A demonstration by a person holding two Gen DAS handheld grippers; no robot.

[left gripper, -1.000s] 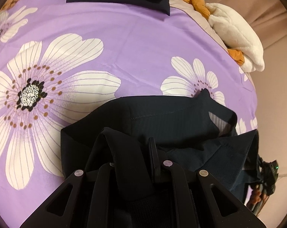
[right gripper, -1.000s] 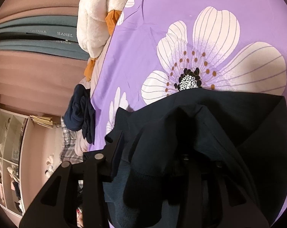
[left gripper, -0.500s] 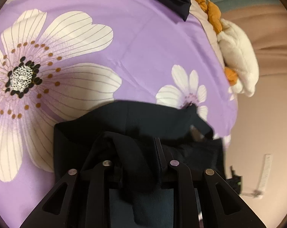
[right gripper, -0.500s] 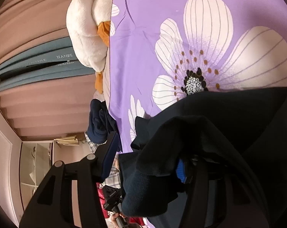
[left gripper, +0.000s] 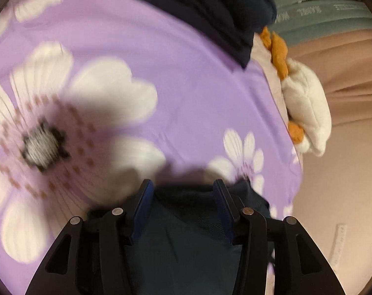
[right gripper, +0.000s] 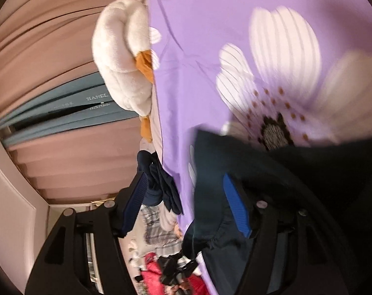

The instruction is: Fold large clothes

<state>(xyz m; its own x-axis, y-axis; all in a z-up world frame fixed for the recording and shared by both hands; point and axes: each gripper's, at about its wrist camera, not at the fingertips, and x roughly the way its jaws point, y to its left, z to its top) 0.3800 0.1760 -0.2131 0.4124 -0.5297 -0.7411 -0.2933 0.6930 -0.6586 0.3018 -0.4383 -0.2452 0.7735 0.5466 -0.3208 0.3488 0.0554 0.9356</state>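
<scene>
The left gripper [left gripper: 182,194] was opening, its pads clear of the dark garment [left gripper: 186,241] lying below on the purple sheet [left gripper: 186,86]. The right gripper [right gripper: 186,191] was opening too; the garment [right gripper: 296,172] seemed, through blur, draped against one finger.

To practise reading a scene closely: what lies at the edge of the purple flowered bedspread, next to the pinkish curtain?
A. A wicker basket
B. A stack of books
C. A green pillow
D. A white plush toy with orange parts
D: a white plush toy with orange parts lies at the edge of the purple flowered bedspread, with the pinkish curtain behind it; the right wrist view shows the same.
</scene>
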